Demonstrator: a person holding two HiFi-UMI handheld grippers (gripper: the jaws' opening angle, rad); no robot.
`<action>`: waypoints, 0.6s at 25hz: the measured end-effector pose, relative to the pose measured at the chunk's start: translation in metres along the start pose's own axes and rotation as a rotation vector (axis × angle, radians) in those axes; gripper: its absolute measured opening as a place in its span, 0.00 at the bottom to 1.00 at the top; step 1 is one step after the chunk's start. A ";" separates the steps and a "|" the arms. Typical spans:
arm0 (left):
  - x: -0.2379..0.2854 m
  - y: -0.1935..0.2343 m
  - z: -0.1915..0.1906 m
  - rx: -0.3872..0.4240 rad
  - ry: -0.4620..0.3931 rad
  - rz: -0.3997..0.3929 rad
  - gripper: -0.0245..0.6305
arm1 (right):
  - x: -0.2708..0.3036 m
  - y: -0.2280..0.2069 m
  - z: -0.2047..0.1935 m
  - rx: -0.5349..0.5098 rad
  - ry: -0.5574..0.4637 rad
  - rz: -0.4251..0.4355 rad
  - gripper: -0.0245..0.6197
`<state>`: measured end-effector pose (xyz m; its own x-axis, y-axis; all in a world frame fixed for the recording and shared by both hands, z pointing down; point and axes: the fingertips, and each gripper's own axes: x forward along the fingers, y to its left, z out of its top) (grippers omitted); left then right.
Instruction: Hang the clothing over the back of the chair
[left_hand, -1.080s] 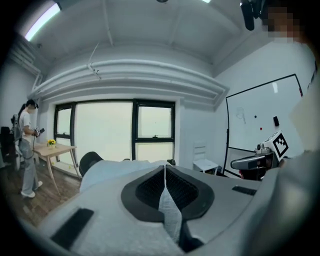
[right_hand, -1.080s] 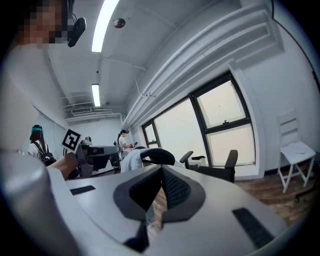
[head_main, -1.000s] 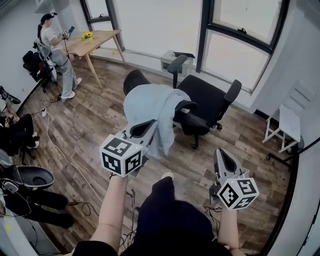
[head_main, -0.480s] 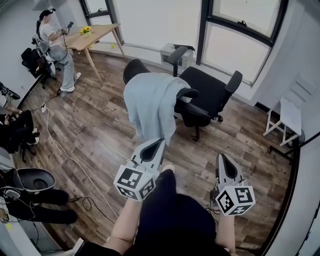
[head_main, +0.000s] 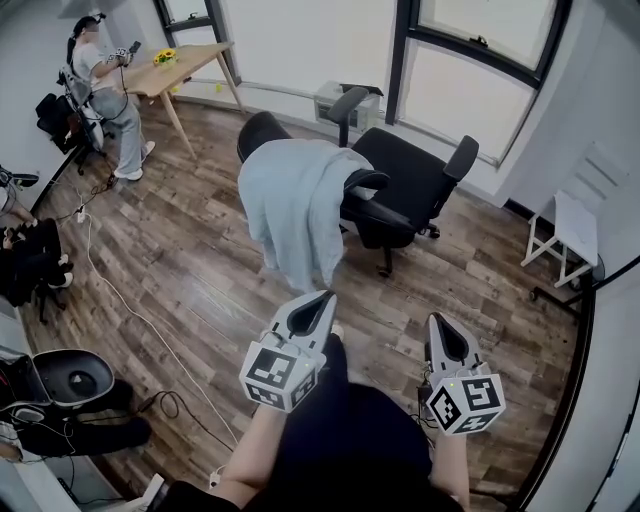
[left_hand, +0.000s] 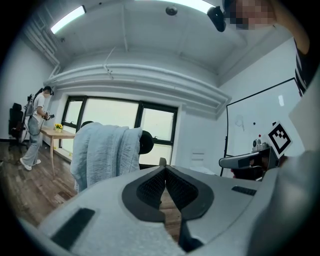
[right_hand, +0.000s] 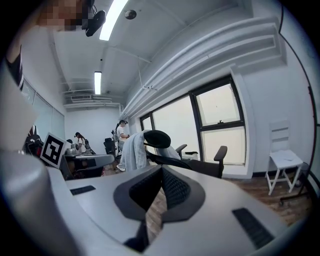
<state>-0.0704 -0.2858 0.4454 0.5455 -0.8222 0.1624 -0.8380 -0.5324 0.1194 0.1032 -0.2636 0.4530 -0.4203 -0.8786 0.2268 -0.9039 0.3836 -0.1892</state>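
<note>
A light blue garment (head_main: 295, 205) hangs draped over the back of the black office chair (head_main: 412, 186), its hem reaching down toward the floor. My left gripper (head_main: 318, 298) is shut and empty, just short of the hem and apart from it. My right gripper (head_main: 441, 320) is also shut and empty, low beside my body. In the left gripper view the garment (left_hand: 102, 152) hangs beyond the closed left gripper (left_hand: 164, 168). The right gripper view shows the chair headrest (right_hand: 156, 138) and the garment (right_hand: 132, 150) past the closed right gripper (right_hand: 161, 169).
A wooden desk (head_main: 185, 75) with yellow flowers stands at the back left, with a person (head_main: 100, 85) beside it. A white stool (head_main: 575, 235) is at the right wall. A cable (head_main: 130, 310) runs across the wood floor, and dark gear sits along the left edge.
Both grippers have drawn back and down from the chair toward my body. The left one has come away from the garment's hem. The garment stays draped on the chair back.
</note>
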 end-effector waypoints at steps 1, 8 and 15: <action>0.001 -0.001 -0.001 0.003 0.006 -0.004 0.05 | 0.000 -0.001 0.001 0.002 -0.002 0.002 0.04; 0.003 -0.005 -0.005 -0.001 0.024 -0.015 0.05 | 0.005 0.001 -0.002 0.044 0.003 0.029 0.04; 0.003 -0.007 -0.008 -0.012 0.043 -0.040 0.05 | 0.005 0.003 -0.002 0.046 0.005 0.032 0.04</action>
<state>-0.0630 -0.2825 0.4529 0.5786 -0.7909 0.1993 -0.8156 -0.5618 0.1381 0.0981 -0.2663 0.4552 -0.4492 -0.8648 0.2245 -0.8855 0.3976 -0.2404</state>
